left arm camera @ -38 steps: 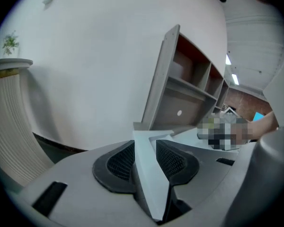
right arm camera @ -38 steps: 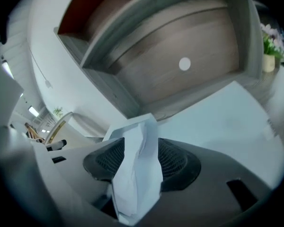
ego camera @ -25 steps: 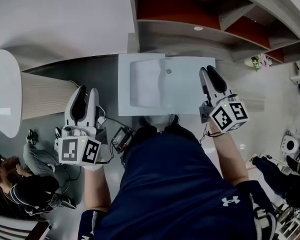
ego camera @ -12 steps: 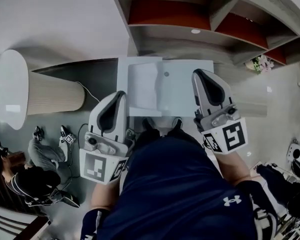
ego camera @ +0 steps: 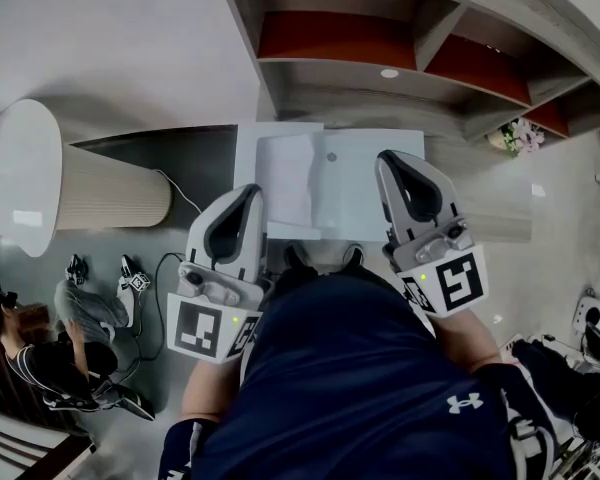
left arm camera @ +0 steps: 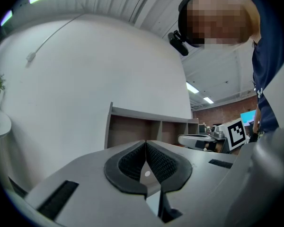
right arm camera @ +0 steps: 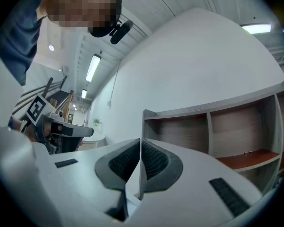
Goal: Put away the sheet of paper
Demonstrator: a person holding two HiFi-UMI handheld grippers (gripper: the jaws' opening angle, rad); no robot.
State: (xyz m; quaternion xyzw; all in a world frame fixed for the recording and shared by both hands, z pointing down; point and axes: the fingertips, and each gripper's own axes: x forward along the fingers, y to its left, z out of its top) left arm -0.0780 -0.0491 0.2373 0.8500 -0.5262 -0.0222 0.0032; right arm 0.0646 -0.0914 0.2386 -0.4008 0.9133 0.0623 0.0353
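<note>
One sheet of paper is held out flat at the person's 12 o'clock, with one shelf unit beyond it. Two grippers pinch the sheet. The left gripper has its jaws closed tight on the edge at 8 o'clock. The right gripper grips the same way at 3 o'clock. One round table stands at 9 o'clock.

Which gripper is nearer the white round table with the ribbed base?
Left. The left gripper is just right of the round table and its ribbed base; the right gripper is farther right, across the sheet of paper.
</note>
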